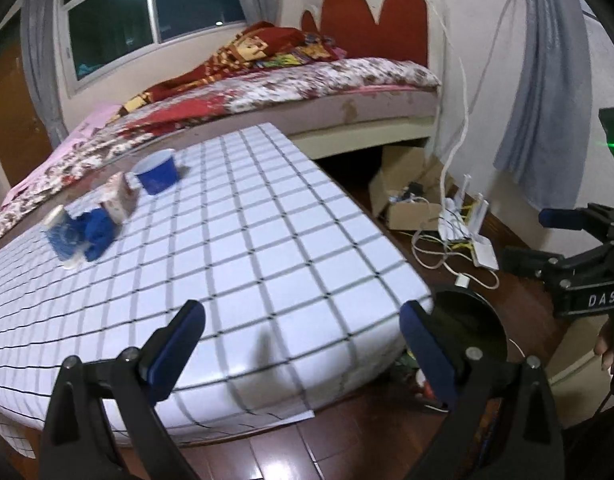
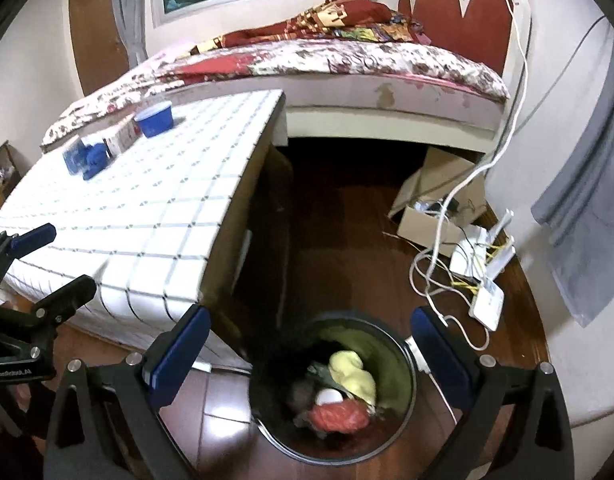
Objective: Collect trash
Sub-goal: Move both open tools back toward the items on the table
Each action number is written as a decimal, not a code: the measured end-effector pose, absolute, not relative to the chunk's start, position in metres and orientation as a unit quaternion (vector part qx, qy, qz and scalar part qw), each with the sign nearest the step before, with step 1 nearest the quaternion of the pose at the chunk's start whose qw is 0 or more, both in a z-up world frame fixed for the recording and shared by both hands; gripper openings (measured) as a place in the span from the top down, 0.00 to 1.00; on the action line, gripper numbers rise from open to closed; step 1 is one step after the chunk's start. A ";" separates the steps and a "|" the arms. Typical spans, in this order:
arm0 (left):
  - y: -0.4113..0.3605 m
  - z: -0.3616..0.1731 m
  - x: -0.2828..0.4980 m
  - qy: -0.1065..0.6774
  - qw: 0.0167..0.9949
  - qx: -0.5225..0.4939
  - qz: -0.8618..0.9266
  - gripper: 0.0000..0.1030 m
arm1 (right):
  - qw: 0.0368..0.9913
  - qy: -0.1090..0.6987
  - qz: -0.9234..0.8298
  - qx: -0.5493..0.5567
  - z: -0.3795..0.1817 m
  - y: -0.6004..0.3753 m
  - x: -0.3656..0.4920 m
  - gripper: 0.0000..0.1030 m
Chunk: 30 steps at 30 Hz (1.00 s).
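On the far left of the checked table lie a blue cup, a small carton, a crumpled blue wad and a blue-labelled container. My left gripper is open and empty over the table's near edge. Above the black bin on the floor, my right gripper is also open and empty. In the bin lie a yellow wad, a red wad and a white round piece. The right wrist view shows the cup and my left gripper.
A bed stands behind the table. A cardboard box, white routers and loose cables lie on the wooden floor by the right wall. A grey curtain hangs there. In the left wrist view, the bin stands by the table's corner.
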<state>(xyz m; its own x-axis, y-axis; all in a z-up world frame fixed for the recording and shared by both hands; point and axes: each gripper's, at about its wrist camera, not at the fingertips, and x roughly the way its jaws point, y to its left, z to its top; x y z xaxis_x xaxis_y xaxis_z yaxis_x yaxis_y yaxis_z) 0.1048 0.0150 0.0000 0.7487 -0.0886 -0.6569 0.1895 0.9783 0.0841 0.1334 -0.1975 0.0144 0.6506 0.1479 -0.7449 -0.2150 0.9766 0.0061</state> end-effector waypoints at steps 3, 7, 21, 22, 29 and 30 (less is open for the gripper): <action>0.037 0.006 0.109 0.344 0.935 0.060 -0.059 0.04 | 0.908 0.403 0.112 -0.037 0.017 -0.183 0.140 0.01; 0.067 0.008 0.114 0.342 0.938 0.048 -0.034 0.04 | 0.904 0.406 0.133 -0.033 0.016 -0.165 0.148 0.01; 0.191 -0.001 0.138 0.347 0.936 0.014 0.057 0.04 | 0.884 0.411 0.214 -0.064 0.004 -0.062 0.175 0.01; 0.200 0.000 0.141 0.346 0.936 0.016 0.065 0.04 | 0.884 0.409 0.218 -0.068 0.005 -0.054 0.177 0.01; 0.261 0.014 0.161 0.329 0.938 0.015 0.108 0.04 | 0.882 0.401 0.239 -0.073 0.007 -0.017 0.192 0.01; 0.269 0.015 0.167 0.328 0.938 0.013 0.113 0.04 | 0.880 0.403 0.242 -0.073 0.007 -0.009 0.197 0.01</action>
<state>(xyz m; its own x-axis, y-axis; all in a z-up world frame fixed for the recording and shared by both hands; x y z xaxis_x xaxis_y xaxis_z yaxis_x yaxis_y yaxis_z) 0.1670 0.2690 0.0148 0.7597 0.2206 -0.6117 -0.2030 0.9741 0.0992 0.1969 -0.0093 0.0066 0.5580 0.3668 -0.7444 -0.4850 0.8720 0.0660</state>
